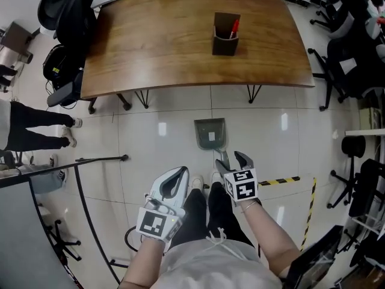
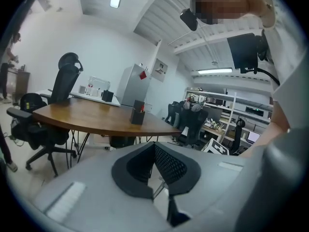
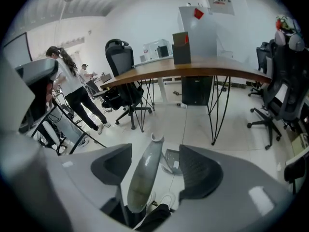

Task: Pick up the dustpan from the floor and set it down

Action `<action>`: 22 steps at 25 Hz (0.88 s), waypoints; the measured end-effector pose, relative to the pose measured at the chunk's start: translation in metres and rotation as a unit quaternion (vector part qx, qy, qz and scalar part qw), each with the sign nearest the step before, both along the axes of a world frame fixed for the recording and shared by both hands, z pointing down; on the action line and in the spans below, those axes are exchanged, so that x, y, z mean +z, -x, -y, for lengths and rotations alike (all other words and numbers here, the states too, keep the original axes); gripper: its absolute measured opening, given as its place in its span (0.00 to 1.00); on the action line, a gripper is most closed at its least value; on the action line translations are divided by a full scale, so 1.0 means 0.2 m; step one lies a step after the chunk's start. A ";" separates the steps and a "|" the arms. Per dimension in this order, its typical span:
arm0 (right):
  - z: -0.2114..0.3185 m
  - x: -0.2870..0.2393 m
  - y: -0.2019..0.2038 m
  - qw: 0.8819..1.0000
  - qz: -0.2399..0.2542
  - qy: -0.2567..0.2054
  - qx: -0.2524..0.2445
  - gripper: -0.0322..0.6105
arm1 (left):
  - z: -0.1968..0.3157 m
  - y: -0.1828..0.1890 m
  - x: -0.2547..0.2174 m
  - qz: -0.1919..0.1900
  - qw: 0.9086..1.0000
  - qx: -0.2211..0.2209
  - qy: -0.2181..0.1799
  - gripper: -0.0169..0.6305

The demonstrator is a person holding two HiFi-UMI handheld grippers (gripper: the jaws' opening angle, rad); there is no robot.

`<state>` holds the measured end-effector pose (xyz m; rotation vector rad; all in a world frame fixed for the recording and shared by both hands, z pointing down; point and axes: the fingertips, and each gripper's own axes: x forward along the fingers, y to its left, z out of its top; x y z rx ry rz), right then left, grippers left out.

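The grey dustpan (image 1: 210, 134) lies on the white tiled floor in front of the table, its long handle (image 1: 222, 156) rising toward me. In the right gripper view the handle (image 3: 145, 178) runs up between the jaws, with the pan (image 3: 173, 159) on the floor beyond. My right gripper (image 1: 232, 161) (image 3: 155, 153) is open around the handle, with a gap on each side of it. My left gripper (image 1: 176, 176) (image 2: 154, 146) hangs lower left of the pan, away from it. Its jaw tips meet and hold nothing.
A curved wooden table (image 1: 180, 41) with a dark pen holder (image 1: 225, 35) stands beyond the pan. Office chairs (image 1: 66, 17) (image 1: 349, 47) flank it. A person (image 1: 36, 131) stands at the left near a black stand (image 1: 96, 159). Yellow-black tape (image 1: 280, 180) marks the floor. My shoes (image 1: 197, 182) are below the pan.
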<state>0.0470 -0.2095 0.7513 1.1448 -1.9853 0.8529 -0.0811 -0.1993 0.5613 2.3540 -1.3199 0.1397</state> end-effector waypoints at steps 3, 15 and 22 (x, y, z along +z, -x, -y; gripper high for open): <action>0.01 0.09 0.00 1.000 -0.011 0.020 -0.005 0.51 | 0.00 0.02 0.04 0.004 1.000 -0.001 0.006 0.05; -0.07 0.32 0.01 0.991 -0.073 0.110 0.006 0.09 | 0.03 0.06 0.03 0.010 1.000 -0.009 0.024 0.05; -0.07 0.23 0.03 0.991 -0.089 0.103 -0.020 0.05 | 0.01 0.09 -0.05 0.003 1.000 0.007 -0.005 0.05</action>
